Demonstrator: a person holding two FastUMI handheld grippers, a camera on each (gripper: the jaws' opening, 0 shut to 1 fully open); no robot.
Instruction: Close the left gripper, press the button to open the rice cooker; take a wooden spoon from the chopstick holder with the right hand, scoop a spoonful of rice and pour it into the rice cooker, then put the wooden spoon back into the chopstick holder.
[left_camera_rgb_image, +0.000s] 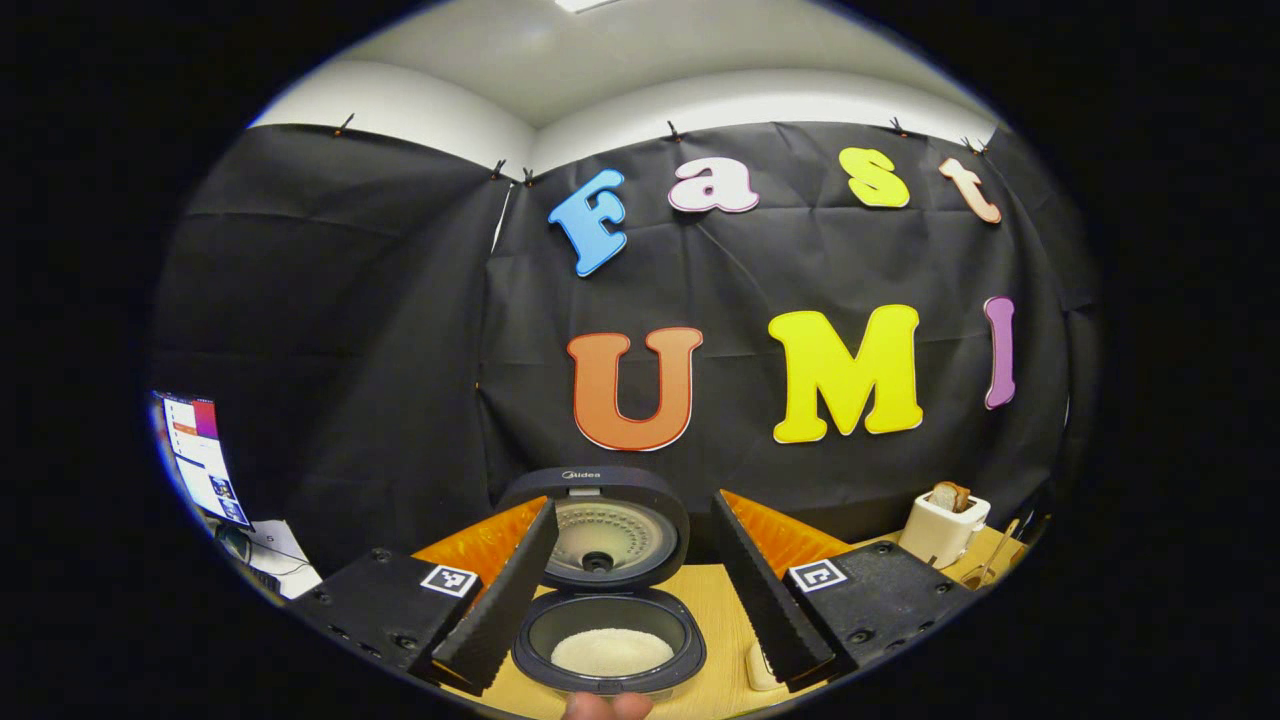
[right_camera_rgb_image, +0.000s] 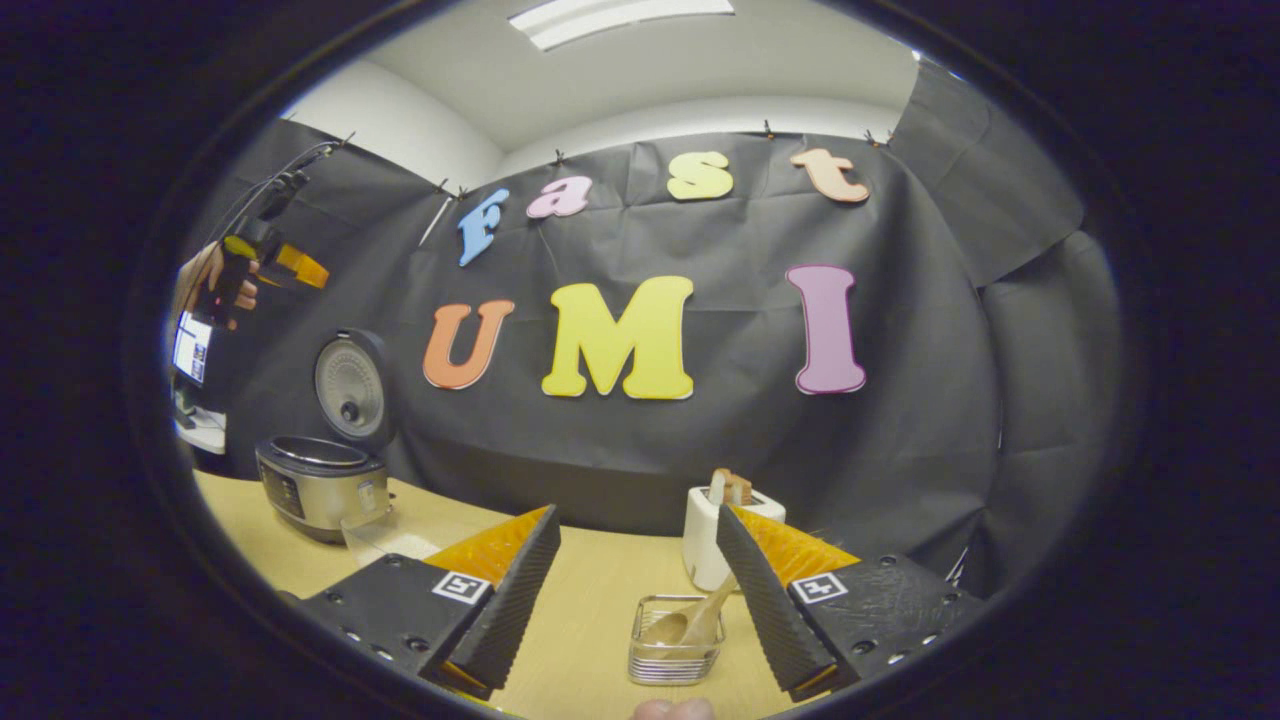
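The rice cooker (left_camera_rgb_image: 608, 628) stands with its lid (left_camera_rgb_image: 600, 530) raised, and white rice (left_camera_rgb_image: 611, 651) lies in its pot. My left gripper (left_camera_rgb_image: 635, 610) hovers above and in front of it, open, nothing between the fingers. In the right gripper view the cooker (right_camera_rgb_image: 320, 485) sits far left on the table, with the left gripper (right_camera_rgb_image: 262, 262) held high above it by a hand. My right gripper (right_camera_rgb_image: 640, 610) is open over a metal wire chopstick holder (right_camera_rgb_image: 673, 655). A wooden spoon (right_camera_rgb_image: 692, 622) leans in that holder, just left of my right finger and apart from it.
A white toaster (right_camera_rgb_image: 706, 545) with bread stands behind the holder, seen also as the toaster (left_camera_rgb_image: 940, 528) at the right of the left gripper view. A clear container (right_camera_rgb_image: 385, 538) sits beside the cooker. The wooden table (right_camera_rgb_image: 590, 590) runs to the black cloth wall. A screen (left_camera_rgb_image: 200, 455) stands far left.
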